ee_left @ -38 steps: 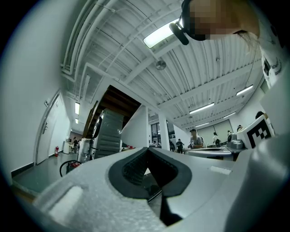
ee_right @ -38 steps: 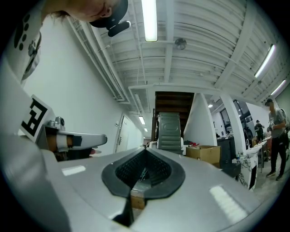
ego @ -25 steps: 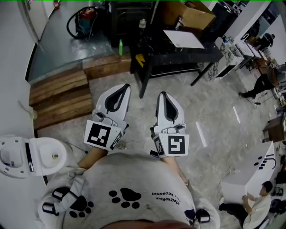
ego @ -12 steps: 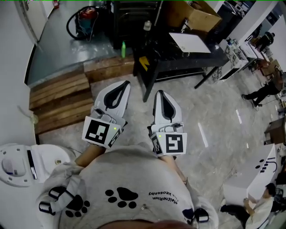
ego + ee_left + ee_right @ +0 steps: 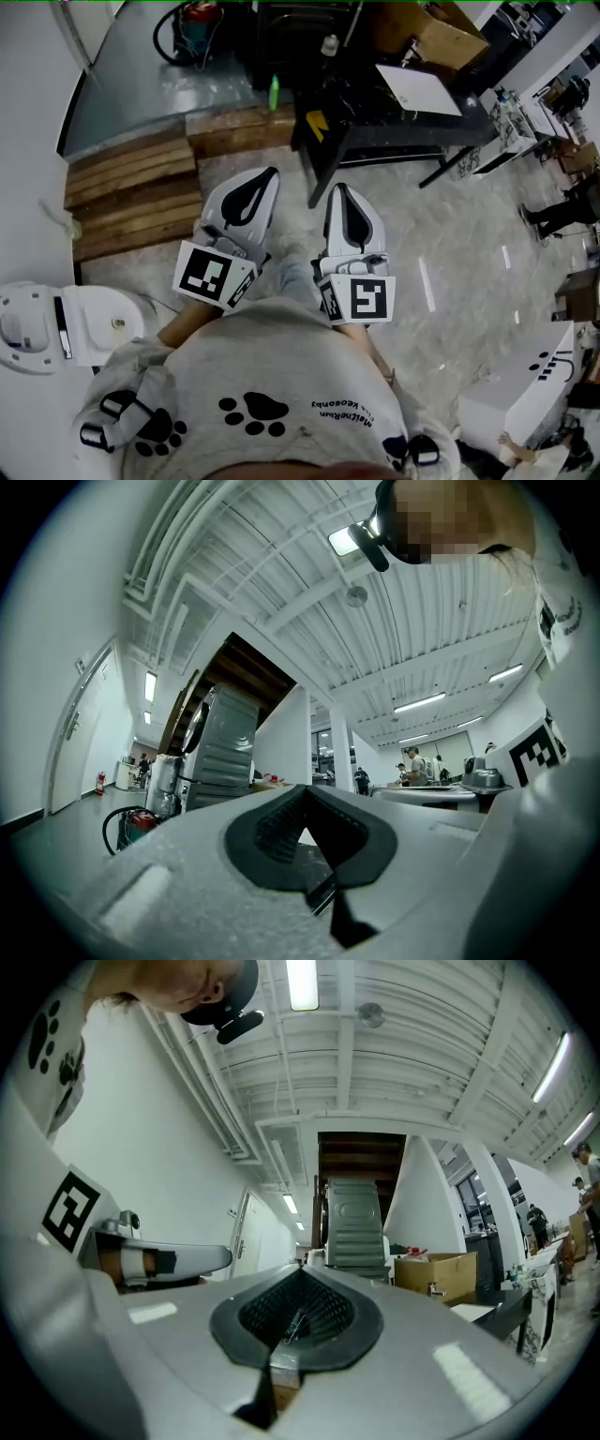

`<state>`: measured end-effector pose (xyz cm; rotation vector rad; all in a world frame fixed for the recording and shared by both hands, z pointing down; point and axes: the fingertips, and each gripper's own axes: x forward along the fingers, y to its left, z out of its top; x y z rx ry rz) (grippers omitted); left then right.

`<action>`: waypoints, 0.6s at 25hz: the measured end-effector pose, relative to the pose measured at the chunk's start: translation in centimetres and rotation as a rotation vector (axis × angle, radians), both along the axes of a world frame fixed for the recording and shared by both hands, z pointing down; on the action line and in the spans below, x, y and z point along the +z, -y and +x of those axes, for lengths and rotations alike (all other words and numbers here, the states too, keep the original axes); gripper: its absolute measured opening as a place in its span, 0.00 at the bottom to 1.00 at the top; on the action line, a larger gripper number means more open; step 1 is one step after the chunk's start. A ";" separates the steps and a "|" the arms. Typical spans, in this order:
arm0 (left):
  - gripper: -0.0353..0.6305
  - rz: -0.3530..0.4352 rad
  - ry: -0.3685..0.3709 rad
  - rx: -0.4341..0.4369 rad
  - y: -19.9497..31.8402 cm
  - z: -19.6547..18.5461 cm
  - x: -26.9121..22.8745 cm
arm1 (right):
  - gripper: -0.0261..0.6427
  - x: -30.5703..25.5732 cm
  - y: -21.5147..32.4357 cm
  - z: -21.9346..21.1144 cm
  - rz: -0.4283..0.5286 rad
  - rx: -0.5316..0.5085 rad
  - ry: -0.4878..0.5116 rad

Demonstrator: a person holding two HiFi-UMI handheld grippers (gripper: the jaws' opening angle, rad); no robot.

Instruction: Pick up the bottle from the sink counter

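Note:
No sink counter shows in any view. A small green bottle (image 5: 274,94) stands on the raised grey floor behind the wooden step, and a pale bottle (image 5: 329,44) stands on the black table (image 5: 394,127). Both are well ahead of my grippers. In the head view my left gripper (image 5: 270,172) and right gripper (image 5: 338,188) are held side by side close to the person's body, over the marble floor. Each is shut with nothing in it. In the left gripper view the left gripper (image 5: 304,791) points slightly upward at the ceiling and a far hall; the right gripper (image 5: 300,1270) does the same.
Wooden steps (image 5: 131,192) lie ahead on the left. The black table carries a cardboard box (image 5: 431,33) and a white sheet (image 5: 417,89). A red machine with a hose (image 5: 192,21) sits behind. A white appliance (image 5: 56,323) stands at the left, white desks (image 5: 525,394) at the right.
The person has stepped forward: the steps, the green bottle and the black table have come nearer. Both grippers stay shut and side by side in front of the body.

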<state>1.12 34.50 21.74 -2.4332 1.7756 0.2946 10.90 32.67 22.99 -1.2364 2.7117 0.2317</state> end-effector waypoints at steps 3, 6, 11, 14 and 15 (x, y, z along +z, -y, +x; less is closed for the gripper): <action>0.06 -0.003 0.019 -0.014 1.6 -0.1 0.1 | 0.04 0.3 2.0 -0.4 -0.007 -0.021 0.018; 0.06 -0.002 0.026 -0.016 4.3 -0.4 0.2 | 0.04 0.3 4.7 -0.5 -0.007 -0.020 0.027; 0.06 -0.006 0.007 -0.015 9.5 -0.2 0.5 | 0.04 1.0 10.0 0.0 0.003 -0.004 -0.015; 0.06 -0.007 0.002 -0.023 13.0 0.0 0.5 | 0.04 1.0 13.7 0.0 0.002 -0.016 -0.026; 0.06 -0.008 0.000 -0.029 14.1 0.0 0.4 | 0.04 0.9 14.9 0.0 0.003 -0.022 -0.028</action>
